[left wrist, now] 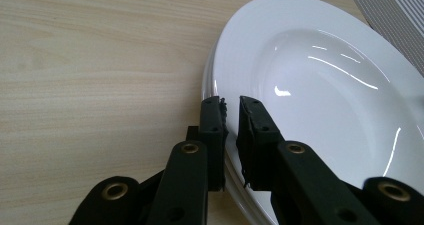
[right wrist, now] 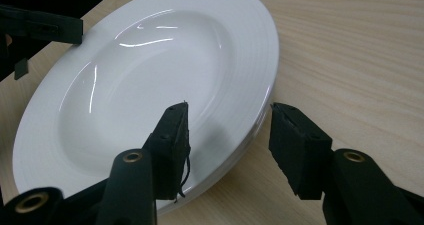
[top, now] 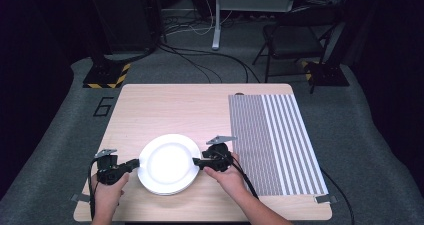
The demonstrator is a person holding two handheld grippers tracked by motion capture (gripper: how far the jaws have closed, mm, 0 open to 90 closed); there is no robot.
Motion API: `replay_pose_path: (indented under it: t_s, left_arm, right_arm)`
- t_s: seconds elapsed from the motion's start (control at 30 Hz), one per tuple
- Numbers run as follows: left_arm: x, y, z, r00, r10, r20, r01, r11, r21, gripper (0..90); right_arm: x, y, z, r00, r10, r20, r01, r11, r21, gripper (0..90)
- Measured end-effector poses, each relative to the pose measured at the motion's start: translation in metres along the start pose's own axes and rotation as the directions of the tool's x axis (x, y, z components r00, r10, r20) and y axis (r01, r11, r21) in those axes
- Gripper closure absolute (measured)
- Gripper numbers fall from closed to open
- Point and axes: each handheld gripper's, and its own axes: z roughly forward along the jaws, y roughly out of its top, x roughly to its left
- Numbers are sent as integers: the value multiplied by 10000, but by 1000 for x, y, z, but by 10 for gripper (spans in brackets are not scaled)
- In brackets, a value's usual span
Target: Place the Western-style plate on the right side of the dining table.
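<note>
Stacked white plates (top: 168,163) near the desk (top: 165,110) front edge: left gripper (left wrist: 230,105) clamped on the top plate's rim, right gripper (right wrist: 227,127) open astride the opposite rim; lifting one-sided could tilt and slip the plate.
</note>
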Motion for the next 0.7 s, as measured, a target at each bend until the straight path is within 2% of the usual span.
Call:
replay_pose_path:
  t_s: [0.17, 0.27, 0.43, 0.7]
  left_arm:
    - [2, 0, 0, 9999, -91, 105, 91, 10000, 12, 813]
    - [1, -1, 0, 10000, -33, 49, 33, 10000, -4, 812]
    - [0, -1, 0, 10000, -14, 60, 14, 10000, 6, 811]
    - [-2, -1, 0, 9999, 151, 0, -151, 9999, 55, 804]
  right_arm:
    - [1, -3, 4, 10000, 55, -65, -54, 9999, 136, 489]
    - [2, -6, 8, 9990, 259, -367, -249, 9993, 262, 488]
    - [4, -6, 8, 9995, 163, -256, -157, 9996, 254, 489]
    - [2, -5, 4, 9971, 590, -481, -579, 9980, 233, 518]
